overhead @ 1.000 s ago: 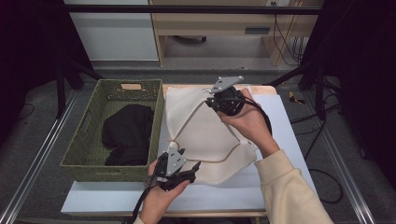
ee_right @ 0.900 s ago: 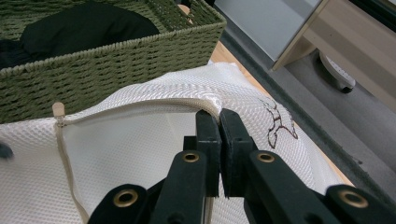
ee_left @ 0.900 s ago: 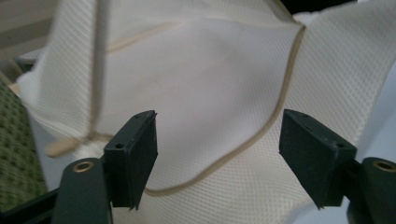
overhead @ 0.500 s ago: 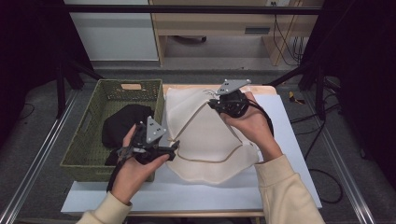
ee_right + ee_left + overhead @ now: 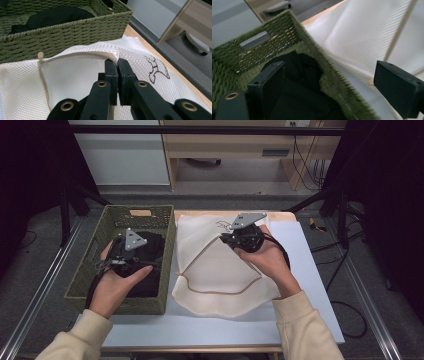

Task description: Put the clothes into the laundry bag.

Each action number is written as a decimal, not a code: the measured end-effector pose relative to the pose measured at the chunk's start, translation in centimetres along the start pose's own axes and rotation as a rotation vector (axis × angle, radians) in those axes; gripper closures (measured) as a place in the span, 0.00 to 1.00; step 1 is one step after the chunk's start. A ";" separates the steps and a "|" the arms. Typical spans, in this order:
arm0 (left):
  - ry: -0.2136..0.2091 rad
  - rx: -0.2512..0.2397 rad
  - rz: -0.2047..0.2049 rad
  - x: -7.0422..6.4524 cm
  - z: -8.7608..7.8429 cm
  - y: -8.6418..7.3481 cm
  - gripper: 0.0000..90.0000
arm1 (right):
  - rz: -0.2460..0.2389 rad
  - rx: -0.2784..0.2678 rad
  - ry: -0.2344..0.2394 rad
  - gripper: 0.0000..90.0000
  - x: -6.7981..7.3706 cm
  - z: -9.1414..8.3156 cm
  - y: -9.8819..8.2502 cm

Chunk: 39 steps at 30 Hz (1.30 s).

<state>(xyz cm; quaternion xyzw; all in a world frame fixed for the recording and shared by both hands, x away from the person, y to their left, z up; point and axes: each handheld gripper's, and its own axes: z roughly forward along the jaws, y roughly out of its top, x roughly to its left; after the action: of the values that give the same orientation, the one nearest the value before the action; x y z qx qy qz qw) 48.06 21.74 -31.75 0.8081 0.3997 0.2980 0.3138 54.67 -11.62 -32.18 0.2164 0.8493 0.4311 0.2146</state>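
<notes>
The right gripper [image 5: 226, 238] sits over the far part of a white mesh laundry bag [image 5: 220, 270] that lies flat on the tabletop [image 5: 310, 285]. In the right gripper view its jaws are pressed together on the bag's upper edge by the beige zipper [image 5: 75, 55]; the fold of mesh pinched between the pads is mostly hidden behind the jaws. The zipper line runs open in a curve across the bag, and a small dark printed figure [image 5: 156, 67] on the mesh is too partial to identify.

The left gripper [image 5: 111, 262] is held over the green woven basket [image 5: 167, 240] that stands just beside the bag on its left. Its jaws have just been opening and stand wide apart in the left gripper view, with nothing between the pads. One jaw shows against the dark cloth [image 5: 304, 100] inside the basket, the other against the white mesh past the basket's rim. That view is blurred, so the weave and the cloth's folds are hard to read.

From the high view the dark cloth [image 5: 150, 270] lies in the basket, largely covered by the left hand [image 5: 117, 287] and its gripper; its shape and kind cannot be determined. The right hand [image 5: 267, 260] hides part of the bag's right side. Both sleeves are cut off at the bottom edge
</notes>
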 end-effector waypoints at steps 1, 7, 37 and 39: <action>0.007 0.009 -0.007 0.4 0.2 -0.1 0.10 | -0.006 0.006 0.000 0.97 0.1 0.1 -0.1; 0.021 0.063 -0.057 3.4 2.4 -1.1 0.07 | -0.007 0.008 0.004 0.97 0.3 0.1 -0.4; -0.014 0.154 -0.136 6.9 6.9 -2.9 0.06 | -0.011 0.020 -0.004 0.97 0.8 0.4 -0.9; -0.012 0.159 -0.145 7.0 7.4 -3.1 0.06 | -0.012 0.021 -0.003 0.97 0.8 0.4 -0.9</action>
<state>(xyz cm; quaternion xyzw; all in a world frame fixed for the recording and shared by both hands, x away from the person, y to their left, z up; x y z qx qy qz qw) 55.57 27.03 -37.06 0.8012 0.4777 0.2369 0.2717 54.00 -11.43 -33.30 0.2142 0.8546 0.4208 0.2161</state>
